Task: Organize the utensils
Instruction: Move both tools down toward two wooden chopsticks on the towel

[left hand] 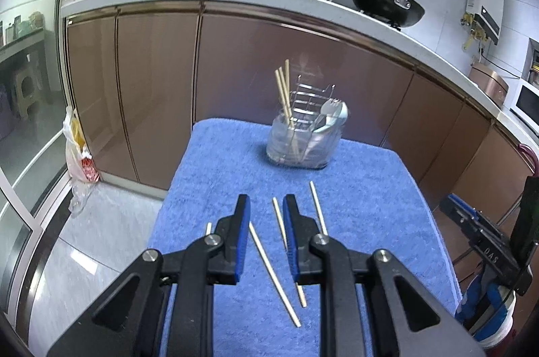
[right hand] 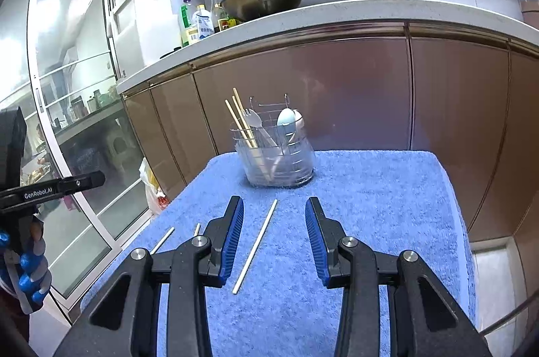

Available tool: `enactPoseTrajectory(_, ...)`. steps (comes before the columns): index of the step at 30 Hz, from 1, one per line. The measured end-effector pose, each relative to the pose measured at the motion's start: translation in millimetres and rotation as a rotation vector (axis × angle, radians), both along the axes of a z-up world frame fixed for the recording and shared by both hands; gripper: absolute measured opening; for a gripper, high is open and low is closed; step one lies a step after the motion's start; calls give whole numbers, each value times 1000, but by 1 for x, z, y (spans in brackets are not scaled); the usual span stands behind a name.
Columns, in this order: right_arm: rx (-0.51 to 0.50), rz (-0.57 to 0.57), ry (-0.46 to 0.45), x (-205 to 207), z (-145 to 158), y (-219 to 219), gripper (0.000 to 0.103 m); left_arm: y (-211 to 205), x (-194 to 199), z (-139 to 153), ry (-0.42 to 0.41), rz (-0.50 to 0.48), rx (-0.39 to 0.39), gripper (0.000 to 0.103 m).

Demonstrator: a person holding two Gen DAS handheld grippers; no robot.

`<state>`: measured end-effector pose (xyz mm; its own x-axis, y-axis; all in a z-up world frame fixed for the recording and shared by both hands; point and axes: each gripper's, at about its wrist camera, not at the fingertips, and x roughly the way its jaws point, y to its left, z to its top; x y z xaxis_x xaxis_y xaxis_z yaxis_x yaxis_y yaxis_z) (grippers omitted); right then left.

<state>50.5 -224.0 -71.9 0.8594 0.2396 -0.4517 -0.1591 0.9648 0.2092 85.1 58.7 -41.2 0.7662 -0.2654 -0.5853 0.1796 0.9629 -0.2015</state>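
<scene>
Chopsticks [left hand: 274, 259] lie loose on the blue towel [left hand: 370, 188], short of the holder [left hand: 303, 138]. I have my left gripper [left hand: 266, 205] released and empty, one stick running lengthwise between its jaws. My right gripper [right hand: 273, 208], also released, straddles another [right hand: 256, 246] the same way

— Any lettering you can make out?

— "GenRobot.AI", white on the black arm of the left claw [right hand: 50, 188], seen at the left edge of the right wrist view.

— Anything else?

— "DAS", pale letters on the black body of the right claw [left hand: 488, 252], at the right edge of the left wrist view.

— The bottles [right hand: 202, 23] on the desk?

— They carry labels, but the print is too small to read. The red print on the plastic bag [left hand: 84, 165] on the floor is just as illegible.
</scene>
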Motion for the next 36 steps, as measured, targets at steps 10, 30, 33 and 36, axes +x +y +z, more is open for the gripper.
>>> enactPoseTrajectory(10, 1, 4, 37, 9, -10, -3, 38, 25, 14, -40, 115, 9, -32, 21)
enactPoseTrajectory(30, 20, 25, 170, 37, -41, -5, 38, 33, 48, -100, 338, -18, -59, 23)
enactPoseTrajectory(33, 18, 39, 203, 46, -45, -2, 38, 23, 57, -104, 380, -43, -63, 23)
enactPoseTrajectory(36, 14, 50, 223, 51, -48, 0, 38, 13, 67, -110, 416, -62, -53, 23)
